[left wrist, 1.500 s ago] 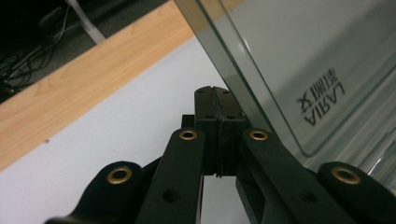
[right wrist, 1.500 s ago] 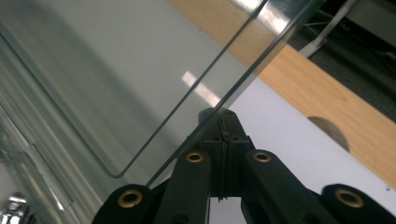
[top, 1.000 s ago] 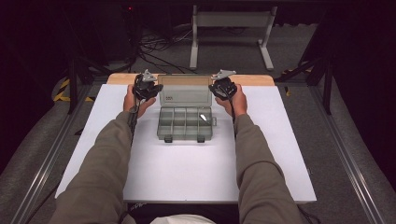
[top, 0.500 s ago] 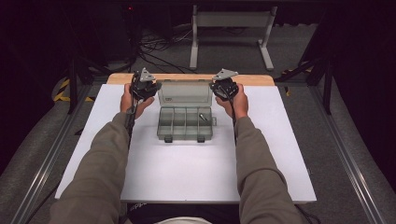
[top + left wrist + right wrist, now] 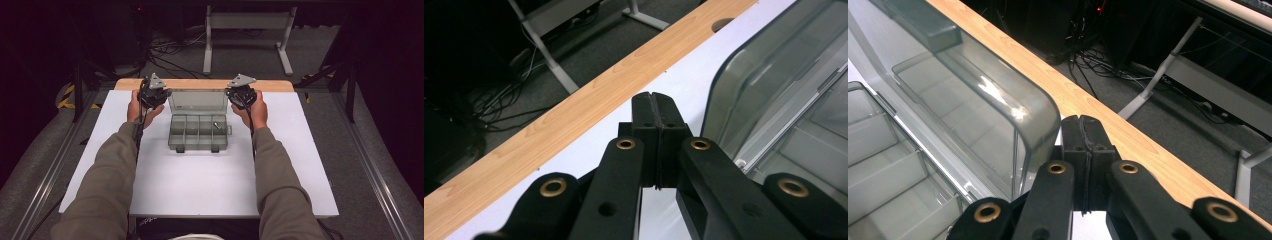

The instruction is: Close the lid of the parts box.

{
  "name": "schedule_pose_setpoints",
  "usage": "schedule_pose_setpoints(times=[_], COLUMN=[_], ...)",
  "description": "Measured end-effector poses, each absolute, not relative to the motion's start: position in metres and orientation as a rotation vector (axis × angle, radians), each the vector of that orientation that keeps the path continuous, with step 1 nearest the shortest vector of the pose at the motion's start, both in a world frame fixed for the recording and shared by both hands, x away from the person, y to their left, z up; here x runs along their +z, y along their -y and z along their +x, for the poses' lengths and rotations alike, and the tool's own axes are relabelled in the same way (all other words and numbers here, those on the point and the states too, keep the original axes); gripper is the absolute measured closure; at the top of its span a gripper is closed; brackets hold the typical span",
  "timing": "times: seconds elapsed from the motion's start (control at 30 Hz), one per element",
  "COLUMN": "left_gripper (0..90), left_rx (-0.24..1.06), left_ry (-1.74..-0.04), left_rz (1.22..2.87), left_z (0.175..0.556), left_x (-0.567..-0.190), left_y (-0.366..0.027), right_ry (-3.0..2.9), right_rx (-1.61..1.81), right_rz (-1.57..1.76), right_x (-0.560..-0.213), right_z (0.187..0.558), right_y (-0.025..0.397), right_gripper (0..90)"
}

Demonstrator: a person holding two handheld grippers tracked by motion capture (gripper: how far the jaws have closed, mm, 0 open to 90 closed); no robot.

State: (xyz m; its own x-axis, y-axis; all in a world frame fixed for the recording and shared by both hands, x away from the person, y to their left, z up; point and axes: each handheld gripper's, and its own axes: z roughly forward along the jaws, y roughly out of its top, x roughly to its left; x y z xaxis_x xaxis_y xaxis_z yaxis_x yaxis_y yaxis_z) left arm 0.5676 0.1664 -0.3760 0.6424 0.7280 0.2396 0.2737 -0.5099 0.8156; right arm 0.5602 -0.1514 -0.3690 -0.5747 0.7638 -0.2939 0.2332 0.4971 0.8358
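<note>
A person seated at a white table (image 5: 200,185) holds a two-jaw gripper in each hand, one at either side of an open compartment box. At the left of the high view, the left gripper (image 5: 153,95) sits just beside the left edge of the box's raised clear lid (image 5: 196,101); in the left gripper view its black jaws are pressed flat together with nothing between them, over the white table top, with the lid's rounded corner (image 5: 774,85) close on the right and the table's wooden edge strip (image 5: 574,120) beyond. In the middle, the grey compartment box (image 5: 199,132) lies on the far half of the table, its lid standing up at the back, its tray split into several compartments, and a small pale item, too small to identify, resting in the rightmost one. At the right, the right gripper (image 5: 241,95) sits just beside the lid's right edge; in the right gripper view its jaws are likewise closed on each other and empty, their tips right next to the lid's rounded corner (image 5: 1033,110), though contact cannot be judged, with the wooden strip (image 5: 1128,135) running behind.
</note>
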Motion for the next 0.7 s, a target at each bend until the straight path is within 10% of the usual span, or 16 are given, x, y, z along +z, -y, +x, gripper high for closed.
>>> schedule_pose_setpoints(times=[0.7], left_gripper=[89.7], left_rx=[0.749], left_ry=[-0.747], left_rz=[2.065], left_z=[0.548], left_x=[-0.374], left_y=[-0.167], right_ry=[-2.059], right_rx=[1.006], right_rz=[0.828], right_x=[-0.379], right_z=[0.539], right_y=[0.149], right_gripper=[90.0])
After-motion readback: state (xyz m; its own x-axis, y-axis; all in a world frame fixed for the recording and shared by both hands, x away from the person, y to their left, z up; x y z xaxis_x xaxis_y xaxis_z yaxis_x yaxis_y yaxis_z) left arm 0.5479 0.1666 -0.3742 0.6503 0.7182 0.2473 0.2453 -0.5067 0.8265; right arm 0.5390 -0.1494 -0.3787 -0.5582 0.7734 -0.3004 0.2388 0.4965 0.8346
